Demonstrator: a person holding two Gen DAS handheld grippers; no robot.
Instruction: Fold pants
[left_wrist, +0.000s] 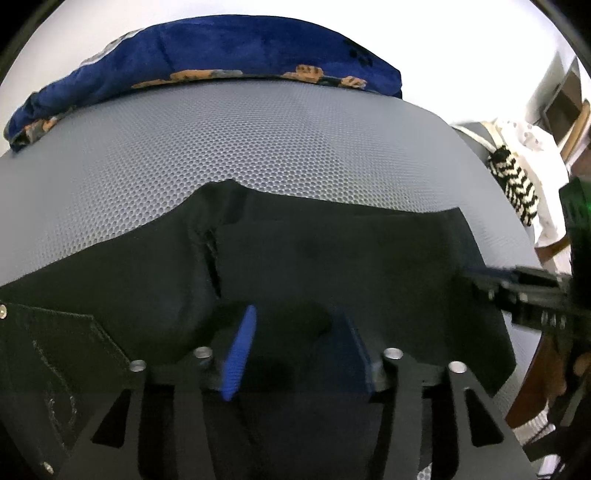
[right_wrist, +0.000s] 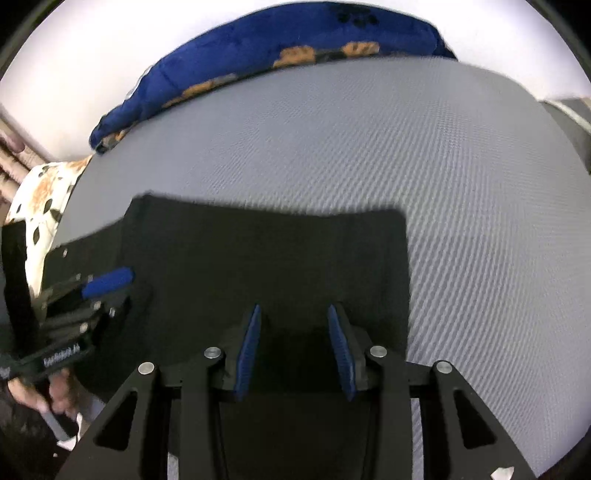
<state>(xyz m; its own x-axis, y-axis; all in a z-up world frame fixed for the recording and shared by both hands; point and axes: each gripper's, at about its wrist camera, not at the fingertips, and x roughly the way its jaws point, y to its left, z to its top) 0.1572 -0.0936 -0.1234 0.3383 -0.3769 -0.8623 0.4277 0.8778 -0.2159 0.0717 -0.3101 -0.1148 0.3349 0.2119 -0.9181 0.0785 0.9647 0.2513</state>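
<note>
Black pants (left_wrist: 332, 258) lie on a grey mesh mattress (left_wrist: 258, 140), with a back pocket (left_wrist: 55, 332) at the lower left of the left wrist view. My left gripper (left_wrist: 299, 321) is open low over the pants, its blue pads (left_wrist: 240, 350) apart with dark cloth between them. In the right wrist view the pants (right_wrist: 277, 258) show a straight far edge and a right corner. My right gripper (right_wrist: 295, 314) is open over the near edge of the pants. The left gripper also shows at the left of the right wrist view (right_wrist: 107, 284). The right gripper shows at the right of the left wrist view (left_wrist: 517, 284).
A blue blanket with orange paw prints (left_wrist: 221, 55) lies along the far edge of the mattress. A white cloth with a black-and-white knitted piece (left_wrist: 513, 177) sits at the right. A spotted white cloth (right_wrist: 40, 199) lies off the mattress's left side.
</note>
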